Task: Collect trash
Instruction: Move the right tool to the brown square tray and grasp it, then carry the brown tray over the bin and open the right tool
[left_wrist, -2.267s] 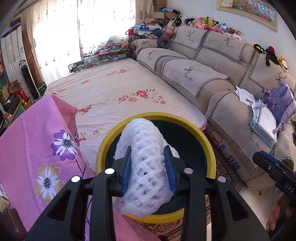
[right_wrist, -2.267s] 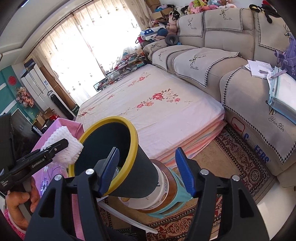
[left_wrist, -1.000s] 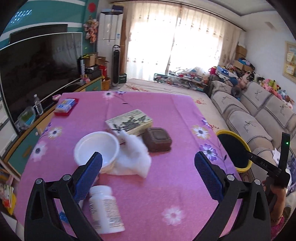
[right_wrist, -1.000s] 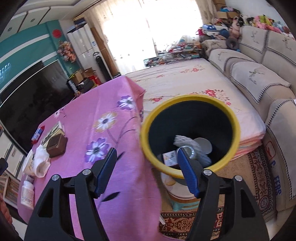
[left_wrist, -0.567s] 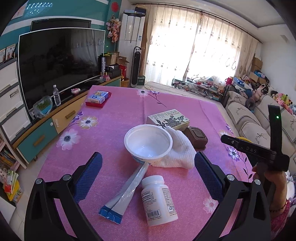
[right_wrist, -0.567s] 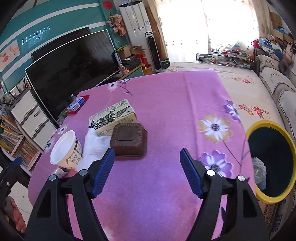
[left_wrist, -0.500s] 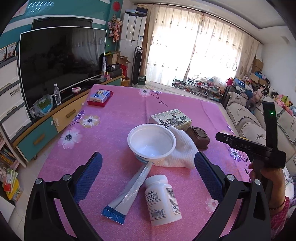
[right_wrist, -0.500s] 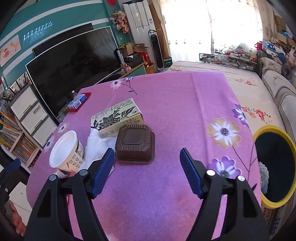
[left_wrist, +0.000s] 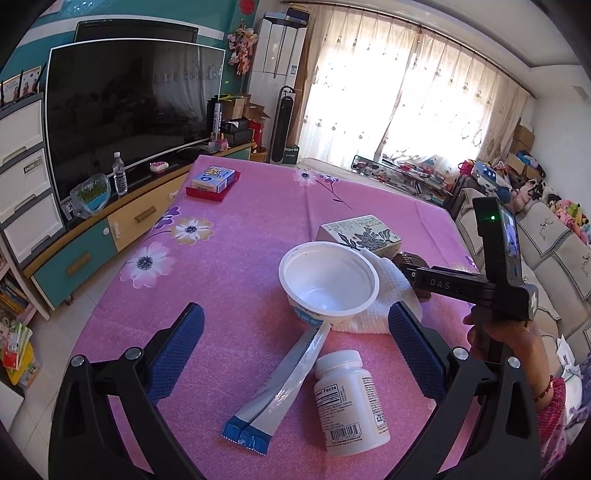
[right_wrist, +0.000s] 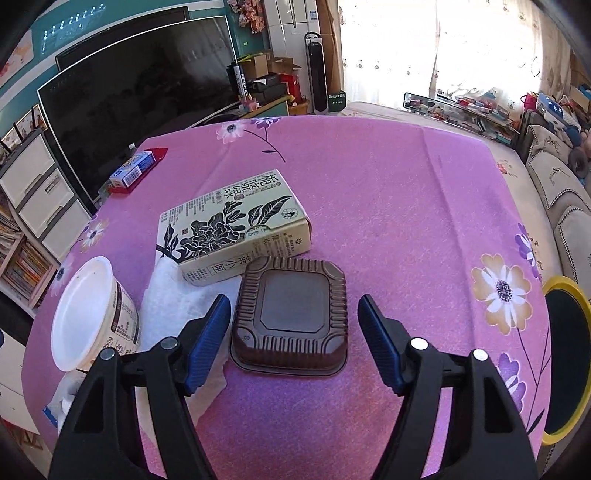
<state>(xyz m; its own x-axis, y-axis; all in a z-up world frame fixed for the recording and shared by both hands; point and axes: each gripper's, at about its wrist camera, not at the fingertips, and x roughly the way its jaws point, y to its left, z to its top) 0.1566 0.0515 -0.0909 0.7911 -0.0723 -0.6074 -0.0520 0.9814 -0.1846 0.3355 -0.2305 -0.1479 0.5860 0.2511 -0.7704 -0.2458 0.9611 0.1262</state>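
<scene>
Table (left_wrist: 236, 258) in foreground, TV cabinet (left_wrist: 110, 236) along its left side, sofa (left_wrist: 554, 251) to its right. On table, near centre: empty cup (left_wrist: 328, 282) resting on a paper towel (left_wrist: 391, 295). Behind cup: tea box (right_wrist: 231, 225), its near edge over the towel. Ribbed tray (right_wrist: 291, 314) directly in front of tea box, right of towel. Nearest the left camera: flat sachet (left_wrist: 280, 384), its tip under the cup; pill bottle (left_wrist: 351, 402) lying just right of it. Small carton (left_wrist: 213, 179) at far left corner. Bin (right_wrist: 567, 354) off table's right edge.
</scene>
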